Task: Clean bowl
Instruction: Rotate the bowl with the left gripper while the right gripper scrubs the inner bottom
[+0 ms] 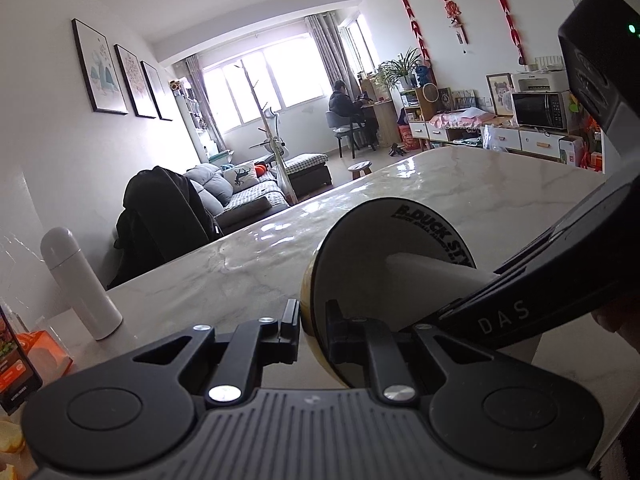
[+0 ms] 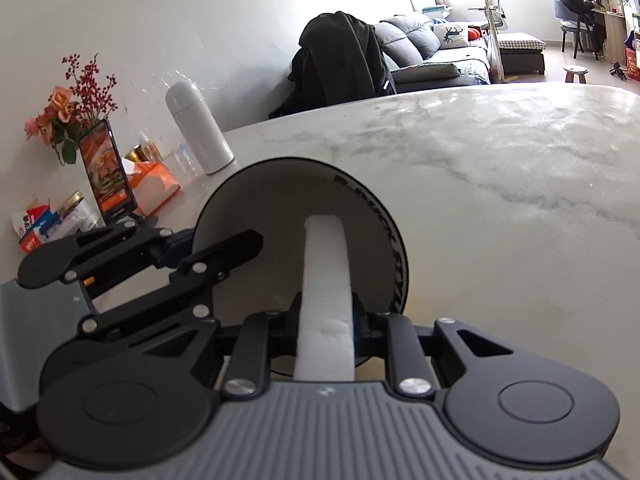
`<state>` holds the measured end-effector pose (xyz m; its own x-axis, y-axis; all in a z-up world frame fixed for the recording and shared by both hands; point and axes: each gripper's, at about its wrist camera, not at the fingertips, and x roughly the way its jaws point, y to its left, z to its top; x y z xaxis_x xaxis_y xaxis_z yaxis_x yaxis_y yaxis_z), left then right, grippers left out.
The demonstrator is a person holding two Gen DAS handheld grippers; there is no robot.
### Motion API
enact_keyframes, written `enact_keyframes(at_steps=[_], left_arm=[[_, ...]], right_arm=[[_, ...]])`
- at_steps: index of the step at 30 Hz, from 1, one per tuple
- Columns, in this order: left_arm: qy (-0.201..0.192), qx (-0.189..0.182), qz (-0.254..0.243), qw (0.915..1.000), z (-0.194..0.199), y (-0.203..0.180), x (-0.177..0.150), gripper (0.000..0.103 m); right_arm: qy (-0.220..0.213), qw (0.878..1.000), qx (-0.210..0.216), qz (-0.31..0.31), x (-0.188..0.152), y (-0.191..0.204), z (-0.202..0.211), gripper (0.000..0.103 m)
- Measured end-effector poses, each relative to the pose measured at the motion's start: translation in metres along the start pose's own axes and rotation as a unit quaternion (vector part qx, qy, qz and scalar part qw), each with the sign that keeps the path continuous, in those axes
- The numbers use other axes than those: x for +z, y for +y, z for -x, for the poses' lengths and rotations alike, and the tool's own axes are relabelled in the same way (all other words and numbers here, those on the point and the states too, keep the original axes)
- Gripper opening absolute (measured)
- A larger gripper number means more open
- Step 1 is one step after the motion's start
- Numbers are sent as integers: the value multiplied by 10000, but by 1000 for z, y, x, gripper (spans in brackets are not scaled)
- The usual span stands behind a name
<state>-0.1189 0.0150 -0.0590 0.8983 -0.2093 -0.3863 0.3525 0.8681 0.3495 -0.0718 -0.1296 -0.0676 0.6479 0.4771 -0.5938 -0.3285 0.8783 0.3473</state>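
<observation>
A bowl [image 1: 400, 236] with a white inside, a black printed rim band and a yellow outside is tipped on its side over the marble table [image 1: 240, 264]. My left gripper [image 1: 312, 320] is shut on its rim. It also shows in the right wrist view [image 2: 276, 216], with the left gripper [image 2: 192, 246] at its left edge. My right gripper [image 2: 326, 320] is shut on a white sponge strip [image 2: 326, 280] that reaches into the bowl and touches its inner wall. The sponge [image 1: 424, 268] and the right gripper's body [image 1: 560, 264] show in the left wrist view.
A white thermos [image 2: 198, 126] stands at the table's left edge beside an orange tissue box [image 2: 154, 186], a standing phone [image 2: 108, 172], flowers [image 2: 72, 100] and small jars. A chair draped with a black coat [image 2: 340, 64] stands behind the table.
</observation>
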Motion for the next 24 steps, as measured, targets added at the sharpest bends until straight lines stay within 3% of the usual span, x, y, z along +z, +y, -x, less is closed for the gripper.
enact_keyframes(at_steps=[4,11,24], left_arm=[[40,33,57,10000,8,1,-5,15],[64,41,283,9996,19,1,-12,15],[180,88,318,9993,25,-1,-14,15]], right_arm=[[5,9999,-59,111,-5,9,-1,21],[-294,9957,-618,626,-7,25,16,21],[-110,9988,-154,451,-23,26,6,21]])
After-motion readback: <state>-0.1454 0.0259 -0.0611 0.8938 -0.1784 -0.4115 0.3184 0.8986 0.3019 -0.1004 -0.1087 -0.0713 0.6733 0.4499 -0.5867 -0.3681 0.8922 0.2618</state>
